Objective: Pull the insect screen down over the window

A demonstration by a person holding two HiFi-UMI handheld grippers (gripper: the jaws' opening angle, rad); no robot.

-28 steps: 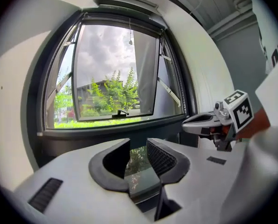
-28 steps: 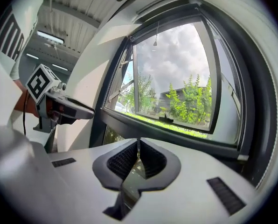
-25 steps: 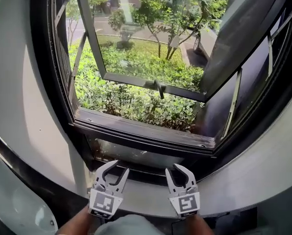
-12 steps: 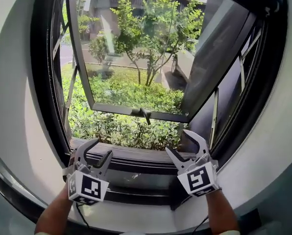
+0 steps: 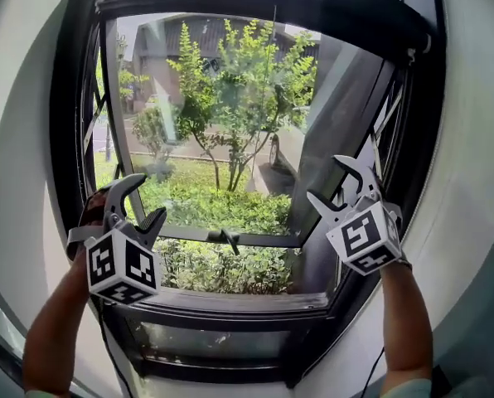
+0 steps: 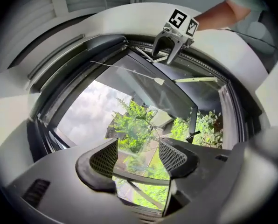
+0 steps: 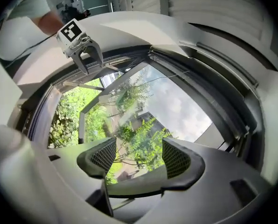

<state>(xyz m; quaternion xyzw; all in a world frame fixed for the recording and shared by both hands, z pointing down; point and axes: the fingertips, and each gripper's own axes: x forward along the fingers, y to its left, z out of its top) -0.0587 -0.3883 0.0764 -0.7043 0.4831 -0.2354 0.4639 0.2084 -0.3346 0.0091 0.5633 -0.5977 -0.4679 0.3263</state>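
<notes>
The insect screen is rolled up in its dark housing [image 5: 255,0] along the top of the window frame. From it a thin pull cord [image 5: 273,40] hangs, ending in a small tab [image 6: 158,81]. My left gripper [image 5: 150,197] is raised at the left side of the opening, and my right gripper [image 5: 328,179] at the right side, both well below the housing. Both have just been opening and stand open with only air between the pads [image 6: 170,157] [image 7: 176,158]. Each gripper view shows the other gripper: the right one [image 6: 164,52], the left one [image 7: 92,65].
The glass sash [image 5: 230,139] is swung outward, with its handle [image 5: 229,239] on the lower rail. Stay arms [image 5: 380,139] brace it at the sides. The dark sill [image 5: 230,301] runs below my hands, and white wall [image 5: 471,181] surrounds the frame. Trees and shrubs lie outside.
Both grippers have risen from the sill to mid-window height, rolled, and spread their jaws wider. The head view has tilted up, bringing the top housing into sight.
</notes>
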